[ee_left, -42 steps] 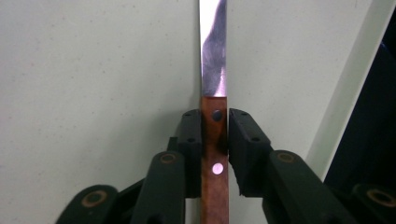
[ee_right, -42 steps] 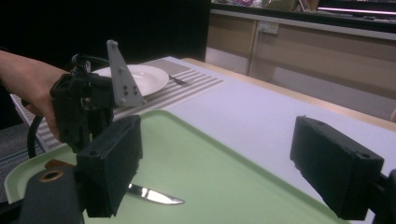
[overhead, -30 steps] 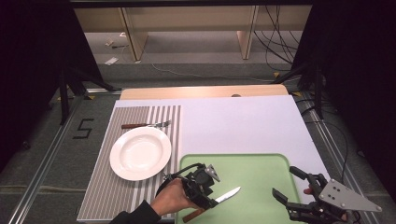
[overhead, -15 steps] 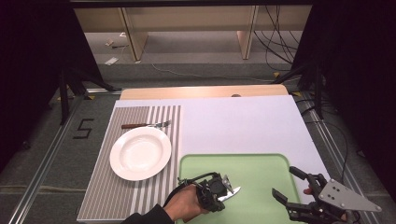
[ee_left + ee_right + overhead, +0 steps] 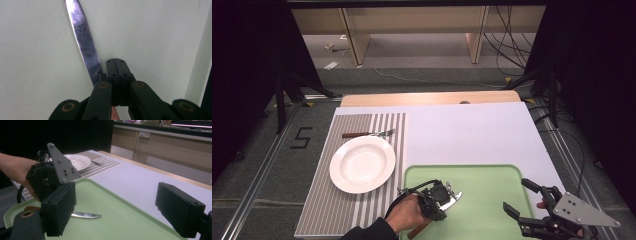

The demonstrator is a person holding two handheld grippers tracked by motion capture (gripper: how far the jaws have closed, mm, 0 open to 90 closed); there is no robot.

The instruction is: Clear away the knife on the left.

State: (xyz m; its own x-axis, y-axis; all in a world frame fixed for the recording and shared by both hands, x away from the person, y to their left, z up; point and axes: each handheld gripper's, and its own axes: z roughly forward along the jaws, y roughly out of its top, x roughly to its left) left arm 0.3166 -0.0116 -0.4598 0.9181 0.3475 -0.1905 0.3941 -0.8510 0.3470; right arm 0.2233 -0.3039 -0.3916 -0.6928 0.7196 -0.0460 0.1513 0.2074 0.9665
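A knife with a serrated steel blade (image 5: 82, 32) and a brown handle lies on the green tray (image 5: 492, 185) near its front left. My left gripper (image 5: 447, 196) is down on the knife. In the left gripper view its jaws (image 5: 115, 63) are shut, pad against pad, right beside the blade, which runs under the left jaw. Nothing shows between the pads. The blade tip (image 5: 457, 195) sticks out to the right and the handle end (image 5: 417, 231) shows below the hand. My right gripper (image 5: 515, 195) hovers open over the tray's front right corner, empty (image 5: 118, 200). Its view shows the left gripper (image 5: 50, 180) and the blade (image 5: 86, 215).
A white plate (image 5: 362, 164) sits on a striped placemat (image 5: 322, 210) left of the tray. A fork (image 5: 369, 134) lies behind the plate. The tray rests on a pale lilac table cover (image 5: 472, 135), with a wooden edge at the far side.
The left hand has moved right and down onto the knife and now covers most of it. The right gripper has stayed where it was.
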